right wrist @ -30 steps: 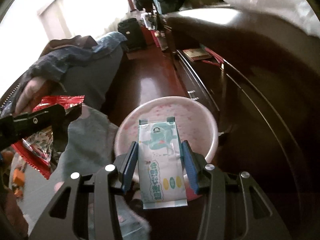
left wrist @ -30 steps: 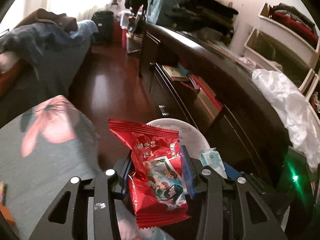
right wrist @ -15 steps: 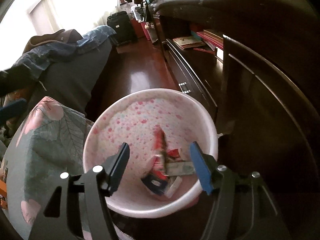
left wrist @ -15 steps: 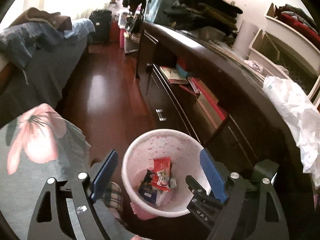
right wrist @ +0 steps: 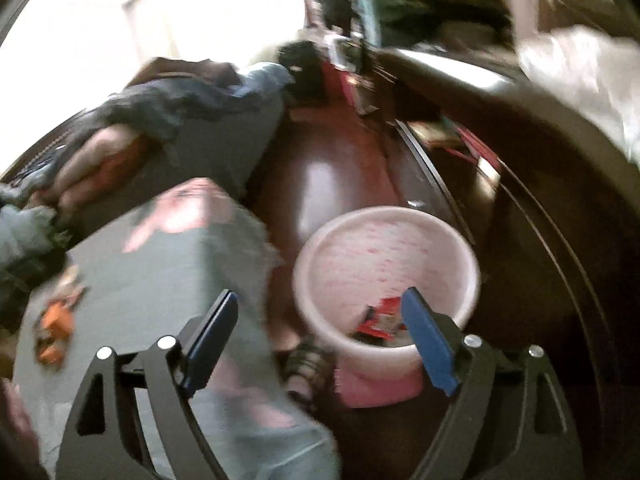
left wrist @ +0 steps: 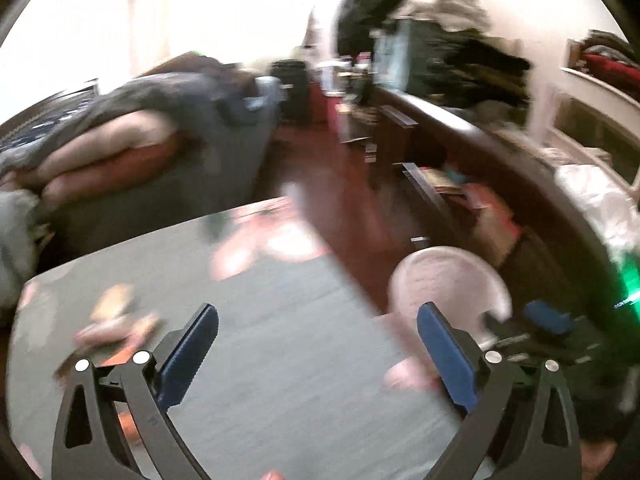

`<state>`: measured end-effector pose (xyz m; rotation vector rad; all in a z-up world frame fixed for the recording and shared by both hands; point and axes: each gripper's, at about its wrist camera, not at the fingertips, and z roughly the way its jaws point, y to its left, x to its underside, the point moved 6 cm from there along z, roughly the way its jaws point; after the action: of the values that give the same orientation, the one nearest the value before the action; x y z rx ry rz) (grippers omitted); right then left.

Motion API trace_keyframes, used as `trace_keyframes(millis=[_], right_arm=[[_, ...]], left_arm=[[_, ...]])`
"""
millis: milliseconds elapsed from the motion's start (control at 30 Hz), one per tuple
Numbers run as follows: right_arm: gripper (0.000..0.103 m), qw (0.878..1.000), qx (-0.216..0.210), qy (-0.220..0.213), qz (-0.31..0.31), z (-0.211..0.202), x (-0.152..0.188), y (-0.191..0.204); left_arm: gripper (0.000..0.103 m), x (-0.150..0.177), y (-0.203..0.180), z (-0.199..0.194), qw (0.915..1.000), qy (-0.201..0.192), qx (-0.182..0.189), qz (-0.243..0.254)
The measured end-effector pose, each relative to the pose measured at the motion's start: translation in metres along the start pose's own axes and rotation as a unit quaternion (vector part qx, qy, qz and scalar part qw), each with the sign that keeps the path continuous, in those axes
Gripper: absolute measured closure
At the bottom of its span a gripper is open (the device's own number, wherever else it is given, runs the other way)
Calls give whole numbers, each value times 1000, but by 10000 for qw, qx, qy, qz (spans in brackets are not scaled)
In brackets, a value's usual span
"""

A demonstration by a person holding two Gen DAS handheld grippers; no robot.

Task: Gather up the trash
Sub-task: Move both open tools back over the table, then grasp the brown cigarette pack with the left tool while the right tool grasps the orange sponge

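My left gripper (left wrist: 318,312) hangs over the grey flowered tablecloth (left wrist: 260,340), its jaws opening wide with nothing between them. Blurred wrappers (left wrist: 116,320) lie on the cloth to its left. The pink bin (left wrist: 448,280) stands on the floor to its right. In the right wrist view my right gripper (right wrist: 320,296) is over the gap between table and pink bin (right wrist: 360,256); its jaws are opening and hold nothing. A red wrapper (right wrist: 380,316) and other trash lie in the bin. Orange wrappers (right wrist: 56,328) sit at the table's left. Both views are motion-blurred.
A long dark wooden cabinet (left wrist: 500,168) runs along the right, with a white plastic bag (left wrist: 600,200) on top. A bed piled with bedding (left wrist: 140,140) fills the left. Red-brown floor (right wrist: 332,176) lies between them. A checked slipper (right wrist: 308,364) is beside the bin.
The left gripper let the red snack packet fall and the right let go the pale wipes pack, both into the bin. Both jaws opened wide, and both views swung left toward the table.
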<state>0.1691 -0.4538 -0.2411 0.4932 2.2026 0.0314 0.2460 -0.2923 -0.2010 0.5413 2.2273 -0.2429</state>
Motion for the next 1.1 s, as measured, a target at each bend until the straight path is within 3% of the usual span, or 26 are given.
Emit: trace_keyframes(millis=[167,233,367,467,533,667,933,1033,1100], right_arm=[[16,9978,-430,3,-495,-21,6,62],[16,9962,-554,21,-678,-26,10,85],[16,9929,-767,115,-903,-24,17,122],[16,9909,-861,172,-1018,-21,20,138],[16,9895,-909,216,-1101,-18,22,150],[16,9872,-984,296,-1224,-12,26,169],[16,9843,-1101,433,-1312,4,28,198],[16,9834,-1118,456,-1354,7,28,206],[16,9829,-1114,461,-1392,8,29,211]], left_arm=[[4,35,94,-25,9935,127,-859,-732],[4,44,127,-33,9859,104,-1249,-1105],[4,68,195,-33,9594,289,-1958,-2012],[4,83,225,-21,9440,457,-1946,-2626],[4,86,234,-10,9381,539,-1835,-2888],[4,88,242,10,9335,731,-1796,-3015],[4,90,239,31,9359,1020,-1936,-2761],[16,95,240,33,9362,1065,-1900,-2759],[33,99,242,34,9359,1117,-1872,-2767]])
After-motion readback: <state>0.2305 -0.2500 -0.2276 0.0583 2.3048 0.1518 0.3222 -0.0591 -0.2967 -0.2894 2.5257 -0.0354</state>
